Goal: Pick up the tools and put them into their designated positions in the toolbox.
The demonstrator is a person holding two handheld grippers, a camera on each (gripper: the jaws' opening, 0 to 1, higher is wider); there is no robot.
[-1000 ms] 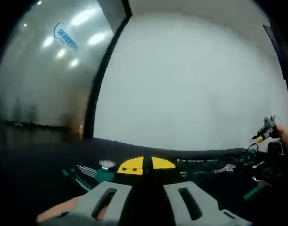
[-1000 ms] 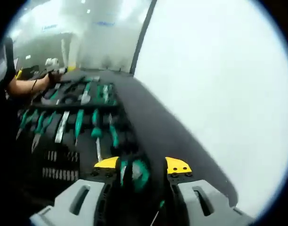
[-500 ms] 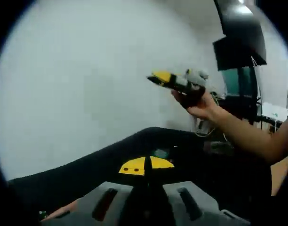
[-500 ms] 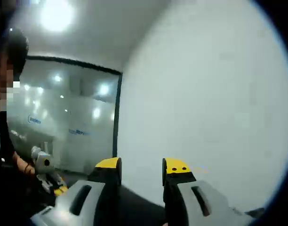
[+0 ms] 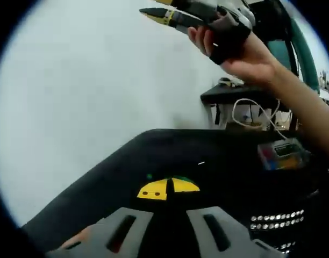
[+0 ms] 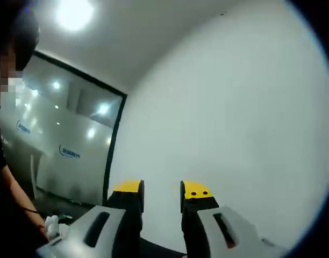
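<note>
Tools for the toolbox cannot be picked out in either view; the one likely hint of the set is a row of small silver bits (image 5: 277, 219) at the desk's right edge in the left gripper view, too small to be sure of.

The left hand-held gripper (image 5: 167, 188) has its yellow tips pressed together with nothing between them, over the dark desk (image 5: 170, 156). The right hand-held gripper (image 6: 160, 189) stands a little open and empty, pointed at a white wall (image 6: 234, 107); in the left gripper view it is held high in the person's hand (image 5: 234, 45).

Risks, as I judge them: with both grippers lifted off the work and the right one aimed at the wall, coming back down blind could knock tools out of their slots or land a jaw on the wrong one. The raised arm also crosses the left gripper's sightline, so the two could clash on the way down.

Hidden: the toolbox tray itself, any tool still lying loose, and which slots are filled. A small box with coloured contents (image 5: 283, 153) near the desk's right edge is blurred.
</note>
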